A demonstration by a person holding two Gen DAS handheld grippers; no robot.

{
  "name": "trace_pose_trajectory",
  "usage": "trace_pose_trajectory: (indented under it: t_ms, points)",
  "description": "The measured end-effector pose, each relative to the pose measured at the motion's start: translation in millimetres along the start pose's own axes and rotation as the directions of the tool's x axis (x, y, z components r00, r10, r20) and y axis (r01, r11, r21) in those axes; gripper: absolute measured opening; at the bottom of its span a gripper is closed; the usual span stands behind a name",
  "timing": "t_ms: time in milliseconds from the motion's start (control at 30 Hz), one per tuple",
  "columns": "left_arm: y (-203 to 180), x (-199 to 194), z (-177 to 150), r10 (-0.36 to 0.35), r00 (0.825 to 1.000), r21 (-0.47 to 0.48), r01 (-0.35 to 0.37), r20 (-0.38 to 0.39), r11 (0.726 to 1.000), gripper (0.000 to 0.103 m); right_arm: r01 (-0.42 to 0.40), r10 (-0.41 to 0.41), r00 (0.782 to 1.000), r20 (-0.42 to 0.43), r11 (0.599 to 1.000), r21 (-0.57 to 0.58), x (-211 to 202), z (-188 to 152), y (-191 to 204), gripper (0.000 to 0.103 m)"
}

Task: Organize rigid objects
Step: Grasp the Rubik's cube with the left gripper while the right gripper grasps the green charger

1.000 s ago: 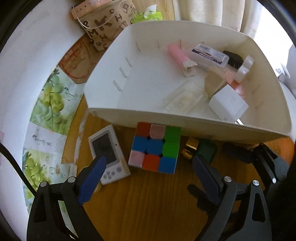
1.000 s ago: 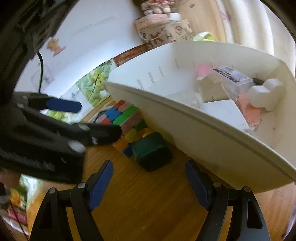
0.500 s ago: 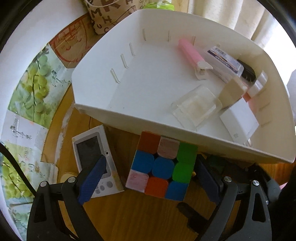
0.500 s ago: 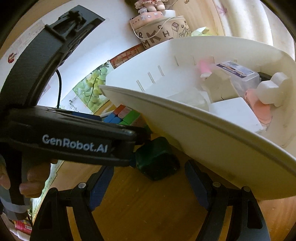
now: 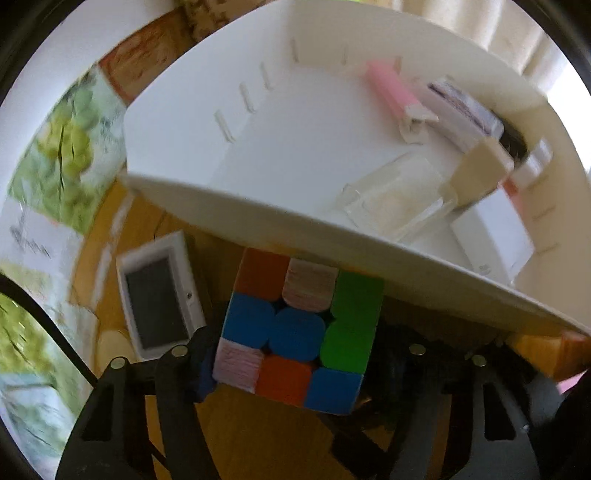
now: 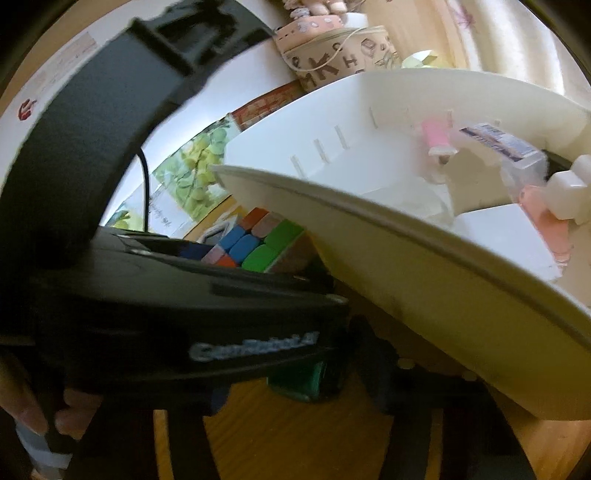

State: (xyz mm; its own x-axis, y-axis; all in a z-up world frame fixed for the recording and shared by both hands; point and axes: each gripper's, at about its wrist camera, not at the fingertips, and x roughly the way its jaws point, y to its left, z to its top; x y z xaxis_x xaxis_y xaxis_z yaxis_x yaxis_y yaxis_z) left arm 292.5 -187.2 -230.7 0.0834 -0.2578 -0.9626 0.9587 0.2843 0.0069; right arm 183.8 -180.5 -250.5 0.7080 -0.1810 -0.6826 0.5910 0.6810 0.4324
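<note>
Left tool point(image 5: 291, 373): matte black arms with triangular cut-outs, silver screw heads near the tips, blue pads on the fingers point(image 5: 202, 373), thin black cable trailing off its left side. Seen from the right wrist it's a bulky black housing with white "GenRobot.AI" lettering. Right tool point(image 6: 314, 380): same black frame, small silver screws, mostly in shadow.

Wooden tabletop point(image 5: 258, 435), warm brown, bare patch in the foreground. At its left edge, a printed sheet with green grapes point(image 5: 70, 147) and some black script on a white strip. Beyond it, a reddish-brown printed card point(image 5: 144, 55). Far side: tan drawstring pouch with dark letters point(image 6: 343, 59), a round pink patterned box point(image 6: 310, 26) just behind it. Cream curtain point(image 6: 498, 40) at upper right. Thin black cable point(image 6: 146, 184) crosses the grape sheet.
</note>
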Motion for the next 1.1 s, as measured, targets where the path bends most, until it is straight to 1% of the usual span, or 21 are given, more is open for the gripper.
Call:
trace_pose_trajectory:
  t_ms: [200, 300, 367, 533, 633, 700, 767, 833, 1000, 1100]
  points:
    - [10, -1, -5, -0.015, 0.999, -0.080, 0.017, 0.031, 0.997, 0.065, 0.008, -0.008, 1.000, -0.005, 1.000, -0.019, -1, 1, 0, 0.053]
    - [21, -3, -6, -0.028, 0.998, -0.120, 0.034, 0.053, 0.992, 0.065, -0.009, 0.009, 1.000, -0.022, 1.000, -0.026, -3, 2, -2, 0.053]
    - [18, -7, -16, -0.037, 0.997, -0.148, 0.046, 0.060, 0.988, 0.065, -0.015, 0.014, 0.999, -0.033, 0.999, -0.030, -4, 3, -3, 0.053]
    - [33, -16, -37, -0.072, 0.995, -0.243, 0.088, 0.076, 0.966, 0.064, -0.031, 0.029, 0.997, -0.070, 0.999, -0.038, -9, 1, -6, 0.053]
    - [42, -20, -49, -0.088, 0.993, -0.307, 0.109, 0.083, 0.945, 0.064, -0.045, 0.040, 0.994, -0.105, 0.998, -0.040, -15, -2, -9, 0.053]
    - [49, -22, -58, -0.101, 0.990, -0.364, 0.129, 0.095, 0.922, 0.064, -0.052, 0.046, 0.991, -0.122, 0.998, -0.044, -17, -4, -11, 0.053]
    - [53, -26, -66, -0.100, 0.989, -0.400, 0.136, 0.109, 0.906, 0.064, -0.059, 0.051, 0.989, -0.141, 0.997, -0.055, -21, -7, -12, 0.053]
    - [55, -33, -76, -0.087, 0.986, -0.442, 0.141, 0.141, 0.886, 0.064, -0.064, 0.054, 0.986, -0.157, 0.996, -0.063, -25, -10, -14, 0.053]
    - [59, -55, -104, -0.066, 0.969, -0.536, 0.189, 0.240, 0.823, 0.064, -0.073, 0.053, 0.976, -0.211, 0.994, -0.085, -38, -15, -15, 0.053]
    - [54, -70, -120, -0.044, 0.952, -0.582, 0.222, 0.303, 0.782, 0.064, -0.080, 0.050, 0.969, -0.243, 0.990, -0.114, -46, -18, -17, 0.053]
